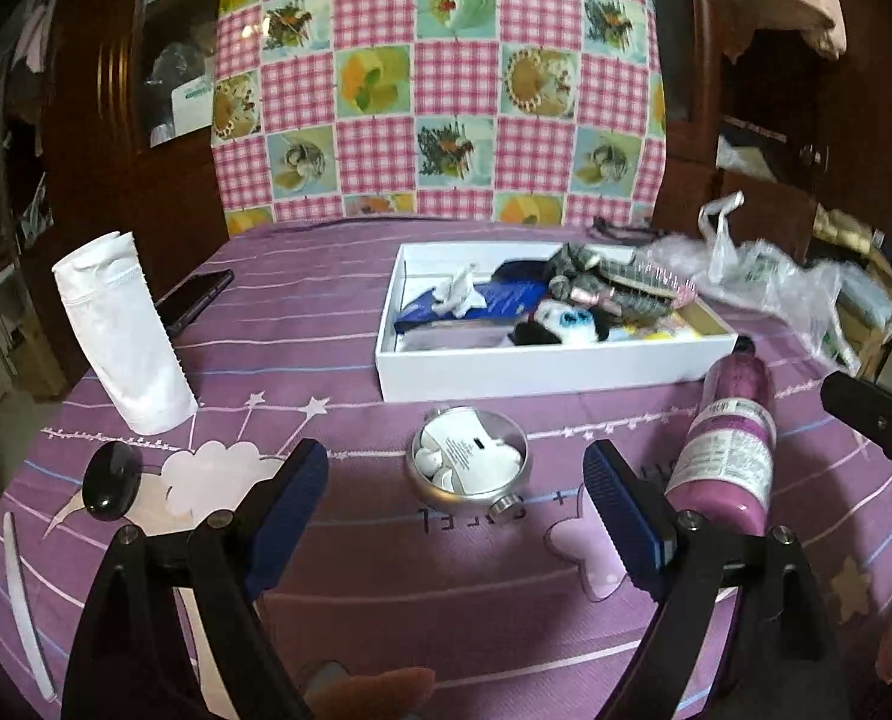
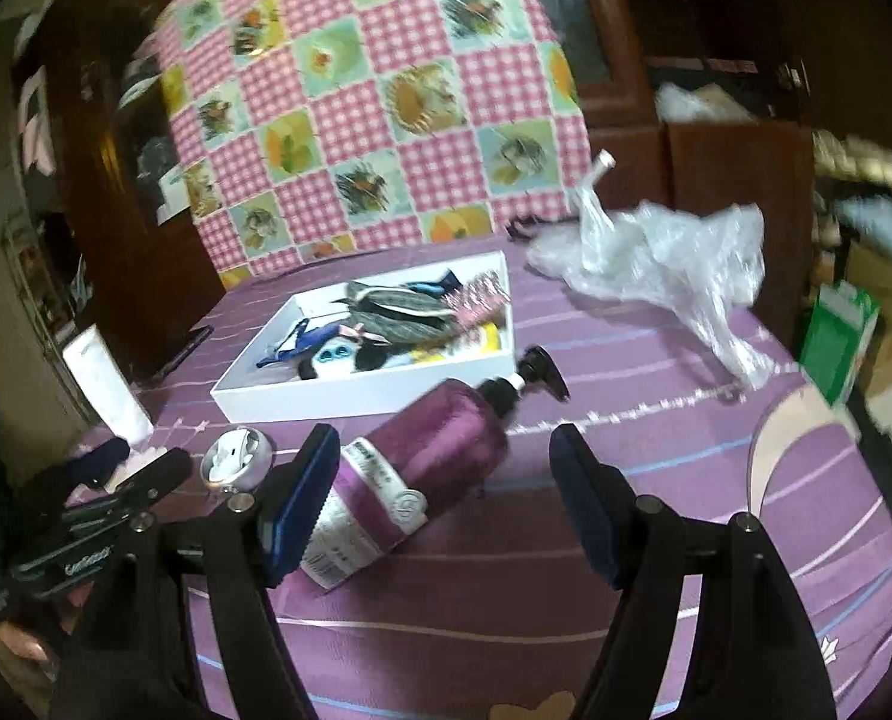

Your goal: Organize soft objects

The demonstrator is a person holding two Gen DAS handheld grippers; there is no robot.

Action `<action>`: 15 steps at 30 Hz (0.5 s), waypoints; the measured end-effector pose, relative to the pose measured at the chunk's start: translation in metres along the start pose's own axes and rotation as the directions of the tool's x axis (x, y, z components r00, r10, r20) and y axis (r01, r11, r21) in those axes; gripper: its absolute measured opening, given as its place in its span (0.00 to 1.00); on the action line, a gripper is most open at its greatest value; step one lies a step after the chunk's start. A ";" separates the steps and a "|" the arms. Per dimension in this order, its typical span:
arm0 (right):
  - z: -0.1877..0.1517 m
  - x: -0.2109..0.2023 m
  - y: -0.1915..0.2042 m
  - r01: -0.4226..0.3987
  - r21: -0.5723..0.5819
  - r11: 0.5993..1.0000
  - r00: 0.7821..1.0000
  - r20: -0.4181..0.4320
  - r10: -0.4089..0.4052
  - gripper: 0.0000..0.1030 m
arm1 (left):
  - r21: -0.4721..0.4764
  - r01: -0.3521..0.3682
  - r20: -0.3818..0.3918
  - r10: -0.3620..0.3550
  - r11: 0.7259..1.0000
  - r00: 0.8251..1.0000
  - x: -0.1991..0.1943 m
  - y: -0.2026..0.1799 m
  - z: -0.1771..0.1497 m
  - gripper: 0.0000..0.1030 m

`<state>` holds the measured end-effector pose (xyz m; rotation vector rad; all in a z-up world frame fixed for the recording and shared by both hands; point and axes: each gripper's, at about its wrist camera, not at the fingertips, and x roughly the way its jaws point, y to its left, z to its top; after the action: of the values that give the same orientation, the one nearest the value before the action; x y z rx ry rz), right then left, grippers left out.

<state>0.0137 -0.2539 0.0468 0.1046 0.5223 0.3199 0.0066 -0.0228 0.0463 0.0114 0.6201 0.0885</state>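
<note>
Soft things, a grey striped cloth (image 1: 590,279), a blue cloth (image 1: 500,300), and a black-and-white plush (image 1: 557,327), lie heaped in a white box (image 1: 542,369) on the purple surface (image 1: 386,588). A round tin (image 1: 469,467) of small white pieces sits just before it. The left hand-held gripper (image 1: 455,516) hangs wide open, empty, near the tin. The right hand-held gripper (image 2: 440,498) gapes too, holding nothing, over a lying purple bottle (image 2: 422,468).
</note>
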 end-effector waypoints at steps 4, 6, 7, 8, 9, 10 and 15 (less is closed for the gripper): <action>-0.004 0.002 0.024 0.012 -0.122 0.992 1.000 0.003 -0.012 0.72 | 0.050 -0.002 -0.022 0.003 0.999 1.000 0.002 -0.010 -0.004 0.85; -0.003 0.002 0.025 0.024 -0.126 0.992 1.000 0.008 -0.023 0.72 | 0.060 -0.004 0.001 0.004 0.998 1.000 -0.003 -0.012 -0.006 0.85; -0.003 0.002 0.022 0.025 -0.114 0.993 1.000 0.009 -0.024 0.72 | 0.061 -0.003 0.010 0.002 0.998 1.000 -0.005 -0.012 -0.006 0.85; -0.002 0.002 0.019 0.028 -0.100 0.995 1.000 0.006 -0.028 0.72 | 0.060 0.004 0.025 -0.006 0.998 1.000 -0.008 -0.012 -0.006 0.85; -0.001 0.004 0.016 0.034 -0.082 0.996 0.999 -0.001 -0.034 0.72 | 0.056 0.010 0.033 -0.012 0.998 0.999 -0.010 -0.011 -0.006 0.85; -0.002 0.005 0.013 0.037 -0.069 0.997 0.999 -0.006 -0.037 0.72 | 0.051 0.018 0.040 -0.020 0.999 0.999 -0.012 -0.010 -0.005 0.85; -0.004 0.007 0.007 0.045 -0.043 0.998 0.999 -0.020 -0.046 0.72 | -0.018 0.058 0.059 -0.057 0.998 0.997 -0.015 0.003 -0.004 0.85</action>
<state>0.0155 -0.2454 0.0413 0.0484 0.5377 0.2874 -0.0085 -0.0213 0.0520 -0.0222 0.5602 0.0387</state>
